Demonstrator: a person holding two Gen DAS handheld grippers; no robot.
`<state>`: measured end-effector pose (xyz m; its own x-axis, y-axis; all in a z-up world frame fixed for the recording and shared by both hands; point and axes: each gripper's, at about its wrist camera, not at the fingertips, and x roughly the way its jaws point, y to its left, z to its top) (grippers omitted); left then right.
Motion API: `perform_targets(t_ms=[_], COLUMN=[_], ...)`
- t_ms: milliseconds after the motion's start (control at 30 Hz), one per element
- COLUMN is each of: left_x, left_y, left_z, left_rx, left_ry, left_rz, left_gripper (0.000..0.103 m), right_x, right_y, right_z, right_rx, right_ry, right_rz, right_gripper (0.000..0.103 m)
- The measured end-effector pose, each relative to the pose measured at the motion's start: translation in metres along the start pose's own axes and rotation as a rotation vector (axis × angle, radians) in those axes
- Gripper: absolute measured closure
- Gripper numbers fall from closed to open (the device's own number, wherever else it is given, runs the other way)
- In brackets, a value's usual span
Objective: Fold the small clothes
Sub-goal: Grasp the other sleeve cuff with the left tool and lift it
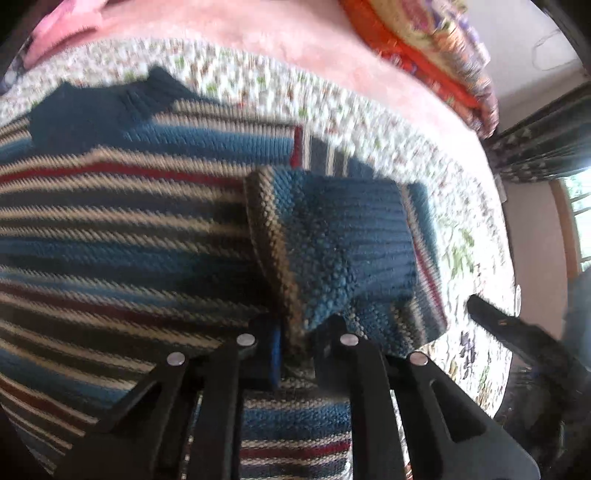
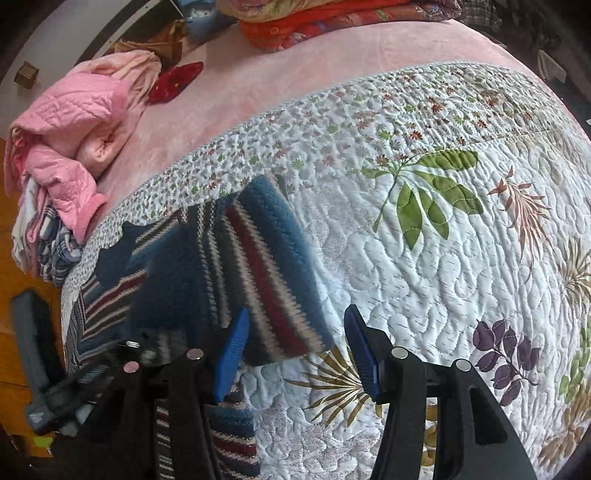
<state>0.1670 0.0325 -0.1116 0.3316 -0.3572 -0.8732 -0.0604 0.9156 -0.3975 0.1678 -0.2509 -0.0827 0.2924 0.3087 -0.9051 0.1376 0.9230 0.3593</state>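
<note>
One striped sweater (image 2: 258, 273), one floral quilt (image 2: 424, 258), two hand-held grippers, left (image 1: 297, 349), right (image 2: 295, 354)

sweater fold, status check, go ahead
Left gripper shut on sweater sleeve. Right gripper open, empty, beside sweater. Quilt bare ahead.

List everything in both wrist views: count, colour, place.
striped sweater: 1, blue with beige and dark red stripes, on quilt, sleeve lifted
quilt: 1, white with leaf print, over bed
pink blanket: 1, beyond quilt
pink clothes pile: 1, bed's left edge
folded bedding: 1 stack, orange patterned, far end
left gripper: black, shut on sweater sleeve
right gripper: black, blue pads, open at sweater's edge
</note>
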Motion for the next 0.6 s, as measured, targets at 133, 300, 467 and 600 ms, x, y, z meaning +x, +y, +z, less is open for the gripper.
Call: perform_targets(t_ms=[133, 300, 467, 600], left_x=[-0.031, -0.066, -0.081, -0.076], left_y=[0.015, 0.046, 0.077, 0.104], left_z=[0.003, 0.015, 0.018, 0.018], left_rx=[0.041, 0.042, 0.029, 0.001], left_ry=[-0.073, -0.126, -0.151, -0.149], left_rz=[0.017, 0.038, 0.049, 0.063], left_gripper=[0.092, 0.092, 0.092, 0.092], right_x=[0.012, 0.029, 0.049, 0.063], right_y=[0.007, 0.024, 0.048, 0.067], right_z=[-0.003, -0.007, -0.013, -0.018], right_rx=[0.004, -0.002, -0.008, -0.061], right_ry=[0.025, 0.065, 0.108, 0.125], right_rz=[0.051, 0.102, 0.130, 0.073], right_gripper=[0.048, 0.049, 0.050, 0.052])
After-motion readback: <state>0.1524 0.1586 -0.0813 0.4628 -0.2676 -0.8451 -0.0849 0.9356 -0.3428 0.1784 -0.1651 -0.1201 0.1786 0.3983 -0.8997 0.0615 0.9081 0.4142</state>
